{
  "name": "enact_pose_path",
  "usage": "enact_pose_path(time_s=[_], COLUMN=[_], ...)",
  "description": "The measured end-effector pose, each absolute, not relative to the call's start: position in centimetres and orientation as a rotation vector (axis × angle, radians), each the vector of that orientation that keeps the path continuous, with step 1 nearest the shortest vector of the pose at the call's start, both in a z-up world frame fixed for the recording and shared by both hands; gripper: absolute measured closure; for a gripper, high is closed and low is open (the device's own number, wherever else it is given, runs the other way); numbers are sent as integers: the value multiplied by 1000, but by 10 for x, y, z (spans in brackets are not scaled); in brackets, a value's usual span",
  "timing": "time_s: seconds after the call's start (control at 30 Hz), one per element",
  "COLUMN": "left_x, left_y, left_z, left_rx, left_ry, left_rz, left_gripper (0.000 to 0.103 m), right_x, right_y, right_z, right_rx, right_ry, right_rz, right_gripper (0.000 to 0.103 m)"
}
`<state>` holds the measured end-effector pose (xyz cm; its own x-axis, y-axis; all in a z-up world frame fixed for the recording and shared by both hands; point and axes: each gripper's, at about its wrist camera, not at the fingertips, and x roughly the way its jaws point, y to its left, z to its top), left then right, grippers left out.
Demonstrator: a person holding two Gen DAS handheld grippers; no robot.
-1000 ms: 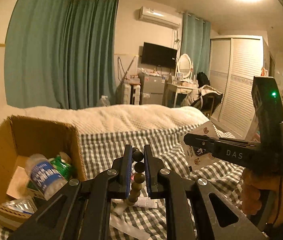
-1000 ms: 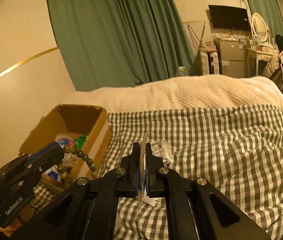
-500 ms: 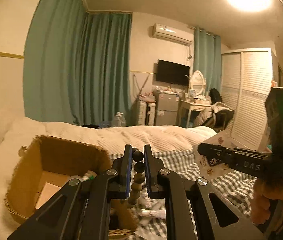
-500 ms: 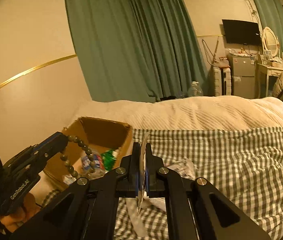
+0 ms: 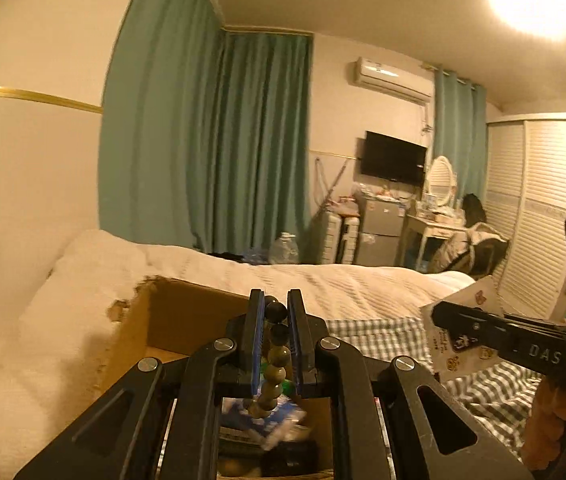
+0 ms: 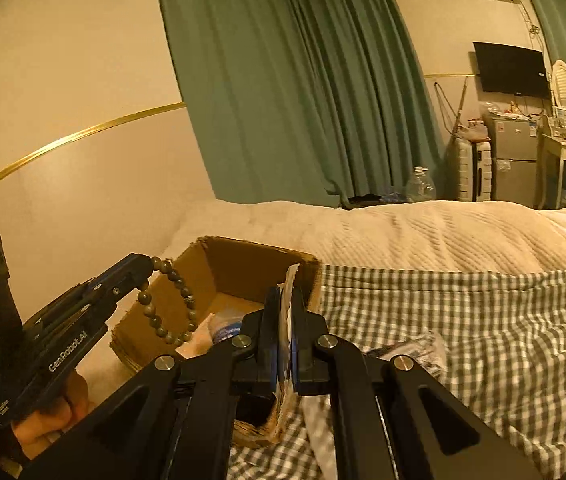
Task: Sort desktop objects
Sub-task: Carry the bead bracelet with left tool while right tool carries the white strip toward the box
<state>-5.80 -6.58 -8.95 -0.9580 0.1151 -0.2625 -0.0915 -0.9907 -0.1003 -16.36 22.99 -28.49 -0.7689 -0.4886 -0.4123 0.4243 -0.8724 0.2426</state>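
Observation:
My left gripper [image 5: 275, 312] is shut on a bead bracelet [image 5: 274, 356] of dark and olive beads, which dangles over the open cardboard box [image 5: 187, 312]. In the right wrist view the same bracelet [image 6: 171, 300] hangs as a loop from the left gripper [image 6: 141, 266] above the box [image 6: 243, 264]. My right gripper [image 6: 285, 304] is shut on a thin white printed card [image 6: 287, 320], held edge-on near the box's right wall. That card [image 5: 463, 344] and the right gripper [image 5: 439, 316] show at the right of the left wrist view.
The box holds a blue-labelled bottle [image 5: 263, 416] and other small items. It sits on a bed with a grey checked sheet [image 6: 463, 320] and a cream blanket [image 6: 423, 232]. Clear wrappers [image 6: 411, 350] lie on the sheet. A wall stands left of the box.
Both grippers have risen and swung left toward the box with their loads still held. The bracelet now hangs over the box opening and the card is at the box's right wall.

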Motion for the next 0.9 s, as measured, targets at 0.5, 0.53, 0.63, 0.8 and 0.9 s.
enact_pose_path(time_s=[0.5,0.53,0.63,0.8,0.9], left_x=[-78,-79,-87,-101,-105], left_y=[-101,-102,-105,-104,-102], left_z=[-108,-111,-121,-135,-142], left_rx=[-511,-522,-569,-650,-678], left_ry=[-134,-135,-128,-115,-89], left_rz=[3080,3083,3090,3084,3094], left_gripper=[92,92,92,92,92], right_x=[-192,-194,-201,-211,-218], right_y=[162,158,146,129,120], right_z=[-304,-306,-315,-328,-337], right_rx=[673,678,692,728,746], right_ry=[-116,-112,-90,-63,-41], right_rz=[-2508,-2504,-2498,-2483,-2484], right_gripper=[100,100,100,100,100])
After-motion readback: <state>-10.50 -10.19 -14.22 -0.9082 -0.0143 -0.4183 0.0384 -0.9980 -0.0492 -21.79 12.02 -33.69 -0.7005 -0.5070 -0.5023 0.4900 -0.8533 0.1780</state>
